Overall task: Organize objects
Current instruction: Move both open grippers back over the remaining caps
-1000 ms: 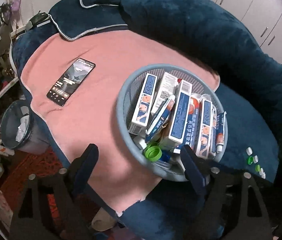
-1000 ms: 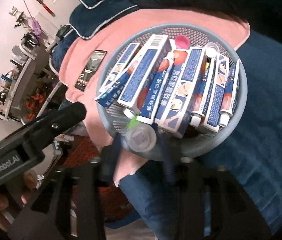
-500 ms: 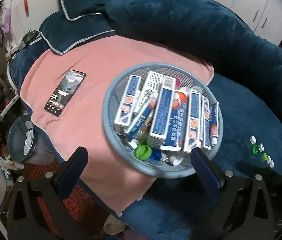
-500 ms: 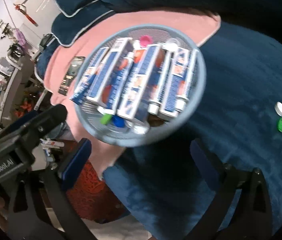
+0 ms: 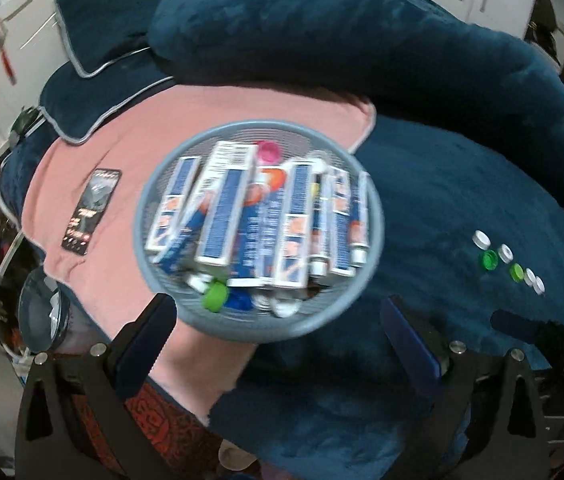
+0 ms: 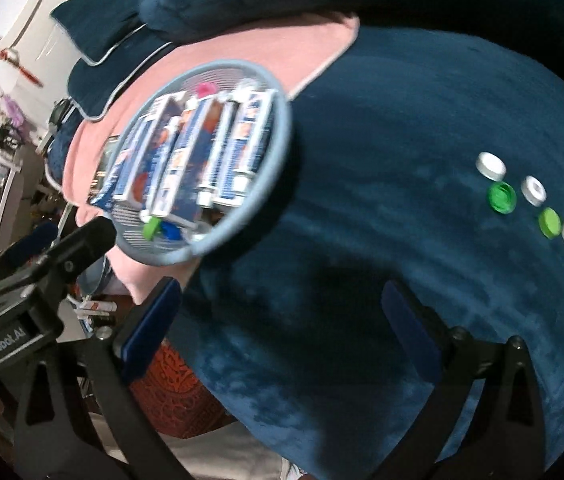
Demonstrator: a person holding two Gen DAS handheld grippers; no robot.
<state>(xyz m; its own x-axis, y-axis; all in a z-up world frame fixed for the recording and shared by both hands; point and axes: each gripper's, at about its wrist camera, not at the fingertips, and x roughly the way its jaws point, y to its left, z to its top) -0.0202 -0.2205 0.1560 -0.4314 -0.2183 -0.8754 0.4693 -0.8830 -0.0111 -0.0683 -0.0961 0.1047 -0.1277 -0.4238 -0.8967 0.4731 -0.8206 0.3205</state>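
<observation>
A round grey mesh basket (image 5: 140, 236) rests on the pink towel (image 5: 122, 152), filled with several blue-and-white boxes and tubes (image 5: 224, 216) plus loose caps. Its near wall lies just beyond my left gripper (image 5: 278, 316), which stands open with bare pads. In the right wrist view the basket (image 6: 286, 136) is up to the left, apart from my right gripper (image 6: 282, 296). That gripper is open over the blue blanket (image 6: 361, 220) with nothing between its fingers. Several white and green bottle caps (image 6: 501, 198) lie on the blanket at the right, also the caps (image 5: 487, 260).
A black phone (image 5: 92, 210) lies on the towel left of the basket. A big blue cushion (image 5: 361, 40) rises behind. A bin (image 5: 38, 316) and floor clutter sit beyond the left edge. The left gripper's body (image 6: 38, 276) crosses the right wrist view's lower left.
Both grippers have opened wide, come off the basket's near rim and slid to the right. The basket stays on the towel, and the bottle caps have come further into view.
</observation>
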